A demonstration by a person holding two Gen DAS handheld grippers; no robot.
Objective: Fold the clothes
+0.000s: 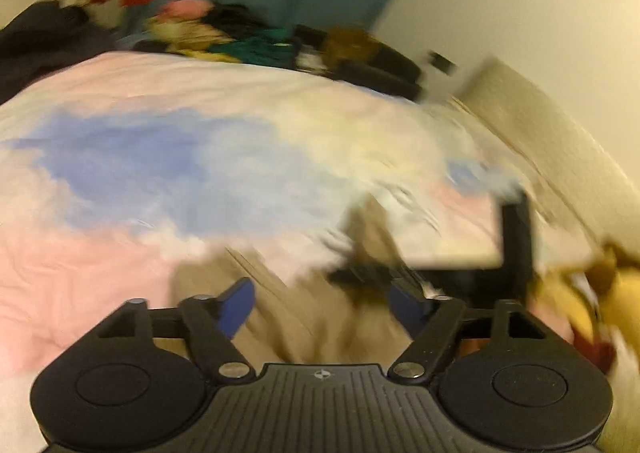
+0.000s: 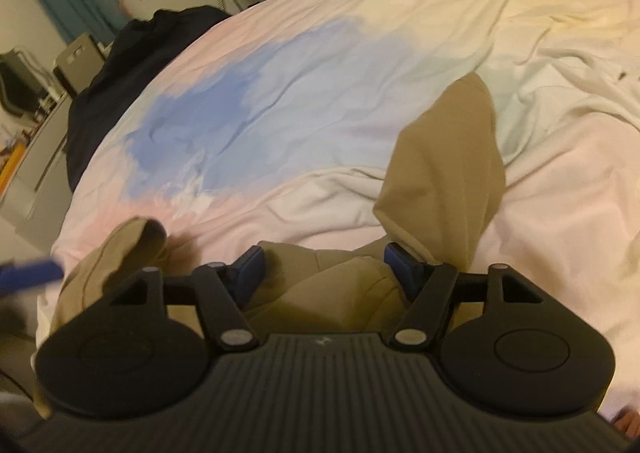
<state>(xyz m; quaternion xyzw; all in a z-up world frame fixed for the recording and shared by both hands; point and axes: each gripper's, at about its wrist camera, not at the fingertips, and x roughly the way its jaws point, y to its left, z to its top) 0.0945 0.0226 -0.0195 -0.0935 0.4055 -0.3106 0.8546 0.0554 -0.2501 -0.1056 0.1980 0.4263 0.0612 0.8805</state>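
right claw: wide, straddling khaki trousers, likely lining up a grip
left claw: wide, blurred, over same khaki cloth
trousers: crumpled on bed, near edge, unfolded

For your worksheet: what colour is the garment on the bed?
Tan garment; clearest in the right wrist view.

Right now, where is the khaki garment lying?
In the right wrist view, the khaki garment lies on the pastel bedspread, right of its blue patch, bunched between the open fingers of the right gripper.
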